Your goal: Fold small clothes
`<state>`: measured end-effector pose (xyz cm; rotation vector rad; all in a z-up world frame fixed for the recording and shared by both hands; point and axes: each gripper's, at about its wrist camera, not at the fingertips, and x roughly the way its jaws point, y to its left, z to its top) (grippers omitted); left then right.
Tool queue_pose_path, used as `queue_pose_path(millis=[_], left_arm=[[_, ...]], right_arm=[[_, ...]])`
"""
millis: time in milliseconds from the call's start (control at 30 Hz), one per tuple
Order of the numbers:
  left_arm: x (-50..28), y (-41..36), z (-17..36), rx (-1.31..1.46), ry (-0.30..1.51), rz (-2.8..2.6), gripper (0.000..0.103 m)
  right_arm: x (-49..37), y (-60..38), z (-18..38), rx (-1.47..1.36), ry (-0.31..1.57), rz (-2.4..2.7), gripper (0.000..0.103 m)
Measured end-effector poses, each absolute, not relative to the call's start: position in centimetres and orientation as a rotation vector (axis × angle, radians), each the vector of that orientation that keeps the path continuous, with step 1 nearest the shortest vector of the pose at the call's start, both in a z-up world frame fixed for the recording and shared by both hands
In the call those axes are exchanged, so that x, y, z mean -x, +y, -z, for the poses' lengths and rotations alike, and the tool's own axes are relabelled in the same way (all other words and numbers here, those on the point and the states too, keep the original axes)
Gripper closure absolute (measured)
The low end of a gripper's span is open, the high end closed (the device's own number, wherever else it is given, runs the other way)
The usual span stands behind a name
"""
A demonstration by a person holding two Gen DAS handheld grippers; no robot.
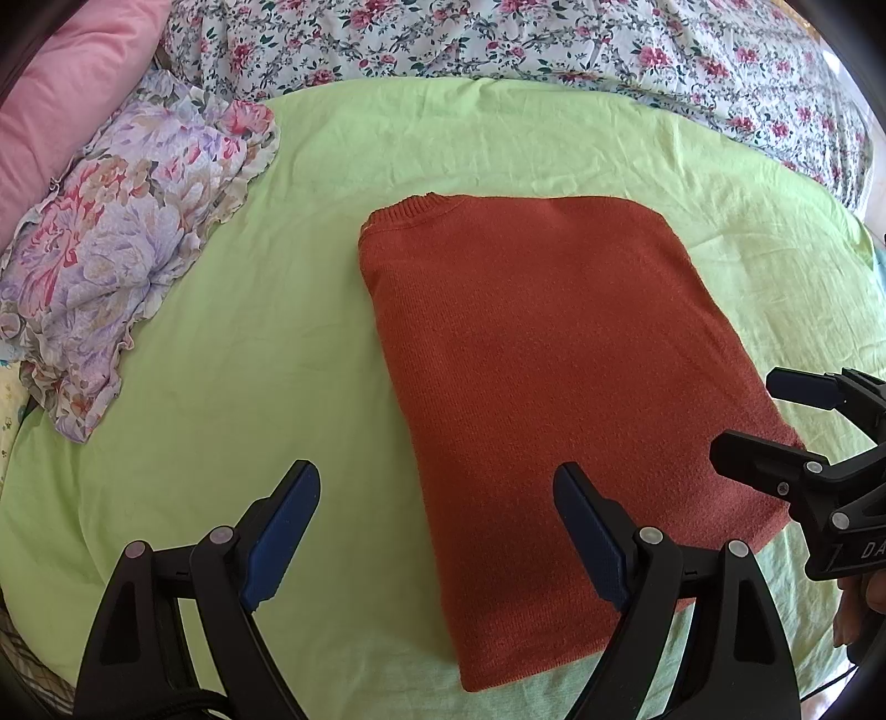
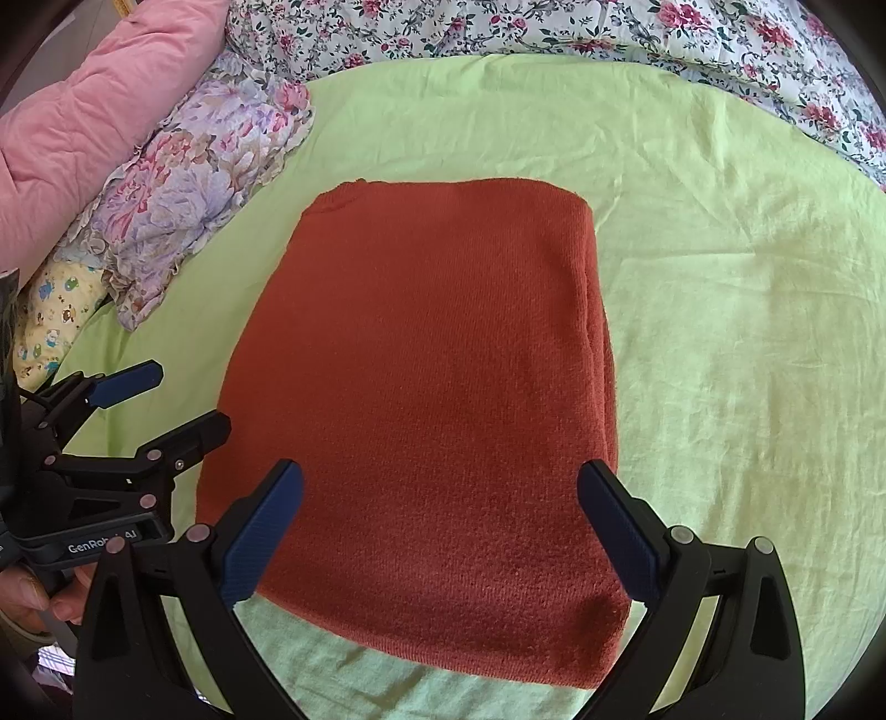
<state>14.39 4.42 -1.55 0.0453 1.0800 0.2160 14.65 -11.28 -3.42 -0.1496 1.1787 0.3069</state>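
Note:
A rust-orange knit sweater (image 1: 542, 354) (image 2: 432, 399) lies folded into a neat rectangle on the green sheet (image 1: 232, 376) (image 2: 736, 343), its ribbed collar at the far left corner. My left gripper (image 1: 437, 526) hovers open over the sweater's near left edge, nothing between its blue pads. My right gripper (image 2: 440, 526) is open above the near end of the sweater, also holding nothing. Each gripper shows in the other's view: the right gripper (image 1: 758, 410) at the sweater's near right corner, the left gripper (image 2: 177, 399) by its near left edge.
A floral lilac pillow (image 1: 116, 260) (image 2: 194, 188) lies to the left, with a pink pillow (image 1: 66, 94) (image 2: 99, 116) behind it. A flowered quilt (image 1: 526, 44) (image 2: 554, 27) runs along the far side. A hand (image 2: 33, 598) holds the left gripper's handle.

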Motion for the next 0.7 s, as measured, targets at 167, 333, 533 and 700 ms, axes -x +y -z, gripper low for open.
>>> queue_pose_path(millis=[167,333,533,700], left_arm=[[-14.32,4.21,1.51,-0.047,1.078,-0.214,0.016],[-14.35,4.27,1.51,-0.049,1.078,-0.214,0.016],[-14.31,4.34,1.38,-0.060,1.067,-0.221,0.016],[-14.23,4.38,1.21,-0.070,1.058,-0.230,0.016]], right_arm=[[-14.63,-11.23,3.32,0.146,1.173,-0.305,0.004],[-14.54,-11.16,3.39,0.140,1.166,-0.304,0.004],[-14.49,-11.13,3.41,0.140,1.166,-0.305,0.004],[-14.41,-11.03,3.41,0.142,1.167,-0.307,0.004]])
